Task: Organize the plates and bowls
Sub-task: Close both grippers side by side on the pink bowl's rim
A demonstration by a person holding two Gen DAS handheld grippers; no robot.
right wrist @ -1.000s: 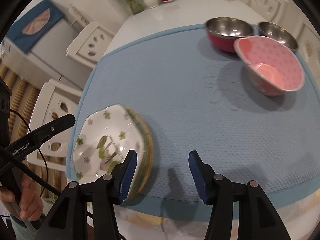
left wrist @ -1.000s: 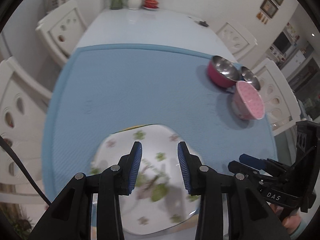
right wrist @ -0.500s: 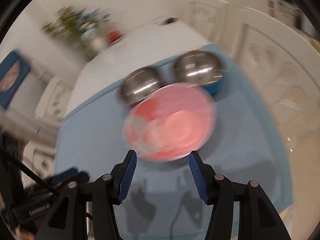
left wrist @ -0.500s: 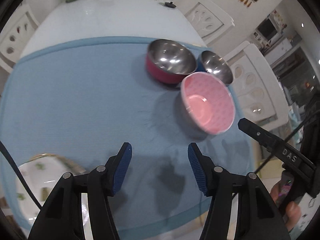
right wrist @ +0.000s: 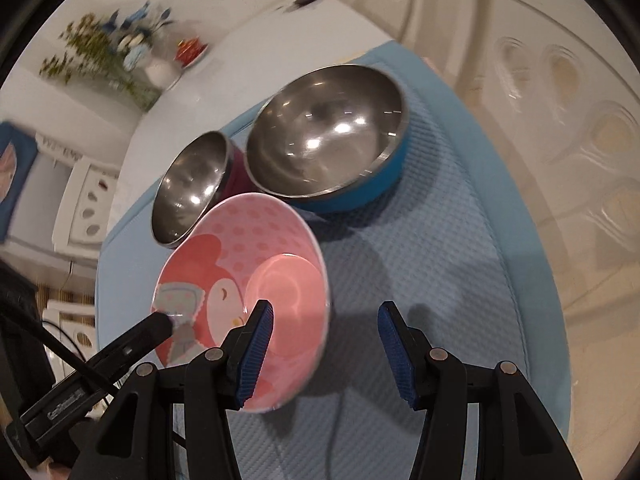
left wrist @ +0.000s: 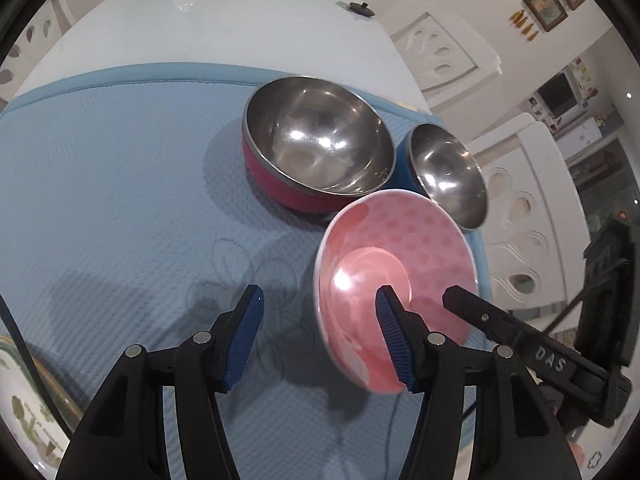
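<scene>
Nearest, we find both sets of jaws spread wide and gripping nothing: the left gripper (left wrist: 318, 322) has its right finger (left wrist: 394, 338) inside the tilted pink bowl (left wrist: 394, 276), and the right gripper (right wrist: 326, 342) has its left finger (right wrist: 254, 354) inside it. Beyond, touching at the blue mat's (left wrist: 100, 184) far right corner, stand the red steel bowl (left wrist: 316, 152) and blue steel bowl (right wrist: 326, 150). We note a floral plate (left wrist: 24, 408) at the mat's near left edge.

a home dining room: a white dining table (left wrist: 208, 20) under a blue placemat (left wrist: 100, 184), carved white chairs (left wrist: 532, 200) drawn up around it, a flower vase (right wrist: 154, 68), framed pictures (left wrist: 546, 0) on the wall.
</scene>
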